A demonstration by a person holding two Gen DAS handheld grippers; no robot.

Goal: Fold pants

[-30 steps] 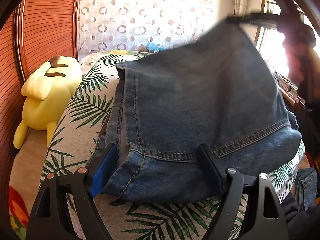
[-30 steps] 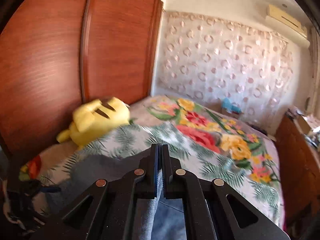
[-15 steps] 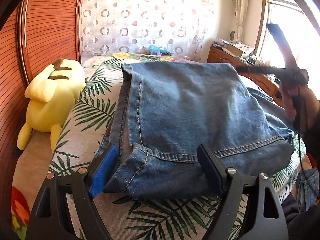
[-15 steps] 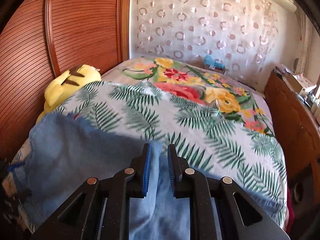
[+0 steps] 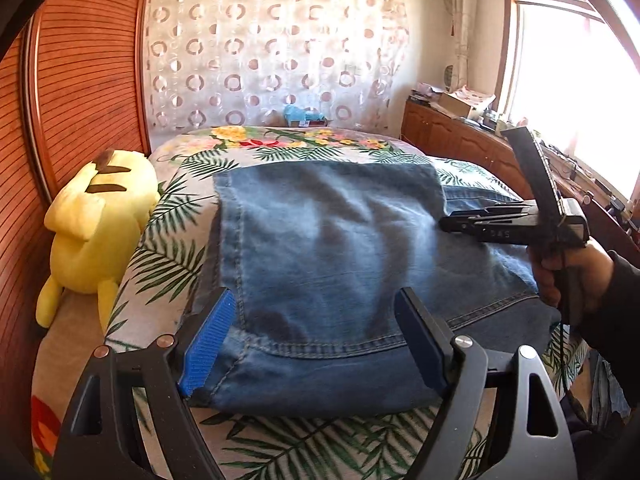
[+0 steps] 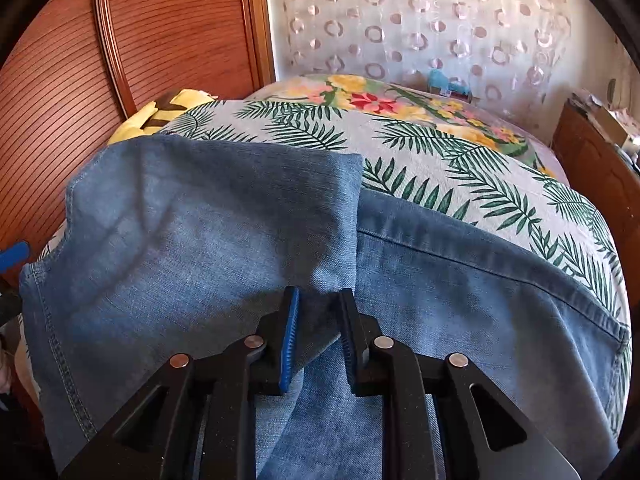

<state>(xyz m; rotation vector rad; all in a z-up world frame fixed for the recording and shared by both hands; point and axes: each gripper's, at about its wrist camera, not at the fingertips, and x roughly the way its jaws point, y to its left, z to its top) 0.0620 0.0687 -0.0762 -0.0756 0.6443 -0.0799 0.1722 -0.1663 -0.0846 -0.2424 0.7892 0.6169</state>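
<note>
Blue denim pants (image 5: pixel 328 264) lie folded on the leaf-print bed cover; they also show in the right wrist view (image 6: pixel 200 240). My left gripper (image 5: pixel 312 340) is wide open, its fingers astride the near hem edge of the pants, resting low on the cloth. My right gripper (image 6: pixel 318 328) is open by a narrow gap just above the edge of the folded-over leg, holding nothing. It also shows at the right of the left wrist view (image 5: pixel 452 224), held in a hand over the pants.
A yellow plush toy (image 5: pixel 96 232) lies on the bed's left side by the wooden wardrobe (image 5: pixel 80 92). A wooden dresser (image 5: pixel 460 136) stands at the right under the window. The bed cover (image 6: pixel 460 160) stretches beyond the pants.
My right gripper carried the pant leg down over the rest of the pants, laid it flat, and opened, letting go. My left gripper has stayed open at the hem.
</note>
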